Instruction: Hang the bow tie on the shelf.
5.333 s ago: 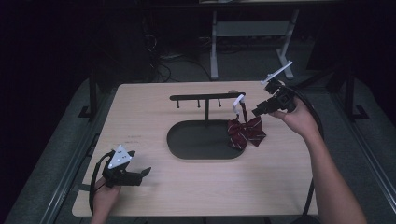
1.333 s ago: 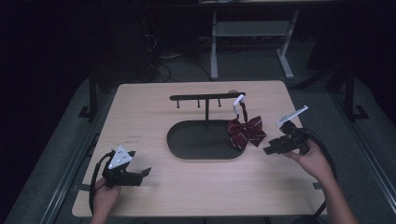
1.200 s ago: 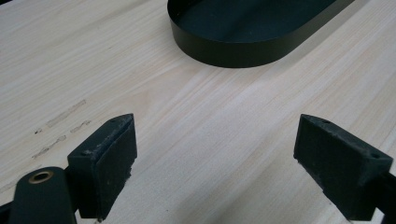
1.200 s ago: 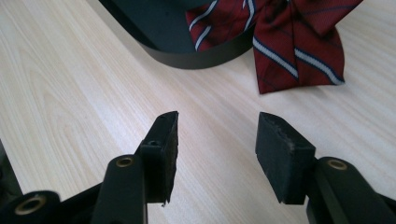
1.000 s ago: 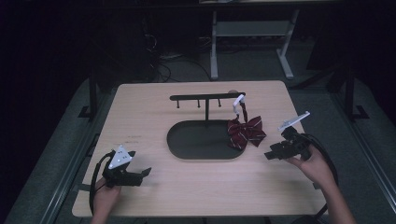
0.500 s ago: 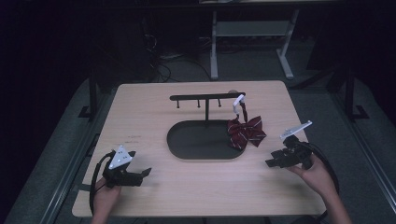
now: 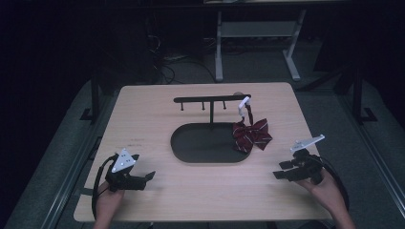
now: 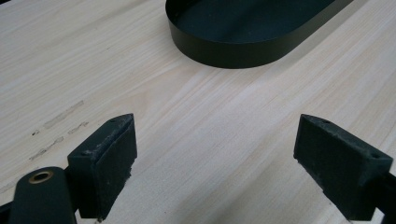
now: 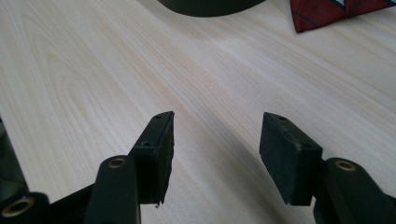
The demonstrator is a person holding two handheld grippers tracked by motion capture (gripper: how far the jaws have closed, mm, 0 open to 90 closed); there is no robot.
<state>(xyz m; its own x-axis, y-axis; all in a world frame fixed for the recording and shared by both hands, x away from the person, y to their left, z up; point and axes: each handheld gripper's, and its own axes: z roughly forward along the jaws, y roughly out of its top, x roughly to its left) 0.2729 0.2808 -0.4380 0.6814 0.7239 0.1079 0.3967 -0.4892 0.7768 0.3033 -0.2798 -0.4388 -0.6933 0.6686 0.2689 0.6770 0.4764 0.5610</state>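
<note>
Striped bow tie (image 7: 251, 135) hanging by its white strap from the black stand (image 7: 211, 100), apparently brushing the oval tray (image 7: 191, 148); right gripper (image 7: 285, 171) near it, jaws just opening, empty; left gripper (image 7: 148, 177) wide open, empty

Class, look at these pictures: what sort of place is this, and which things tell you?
Probably a lab or workshop: a bare wooden table in a dark room, loose cables on the floor behind it, and a metal bench frame.

bow tie (image 7: 251, 135) hangs from rack (image 7: 211, 100), right of tray (image 7: 191, 148), mid table (image 7: 143, 109).
</note>
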